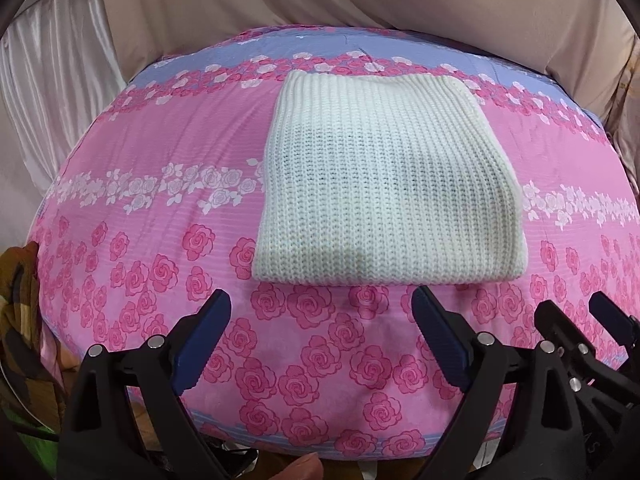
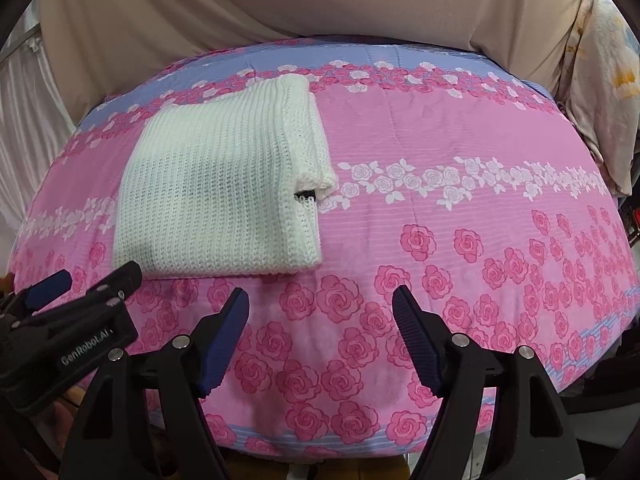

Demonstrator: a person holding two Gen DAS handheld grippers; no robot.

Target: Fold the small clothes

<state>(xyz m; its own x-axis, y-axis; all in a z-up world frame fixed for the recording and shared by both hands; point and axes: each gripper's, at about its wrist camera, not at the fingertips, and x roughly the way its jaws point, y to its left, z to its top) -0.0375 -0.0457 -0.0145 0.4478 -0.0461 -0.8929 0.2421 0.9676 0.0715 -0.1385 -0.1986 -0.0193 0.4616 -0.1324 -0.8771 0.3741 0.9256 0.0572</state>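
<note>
Now folded white knit (image 1: 384, 184) flat on bedspread (image 1: 160, 168) — left gripper (image 1: 320, 344), right gripper (image 2: 320, 336) open, apart.

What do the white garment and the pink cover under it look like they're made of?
White garment: chunky rib knit, likely wool or acrylic, matte; vertical stitch ribs show. Pink floral cover: thin woven printed fabric, probably cotton or polyester; fine horizontal ribbing, slight creases.
</note>
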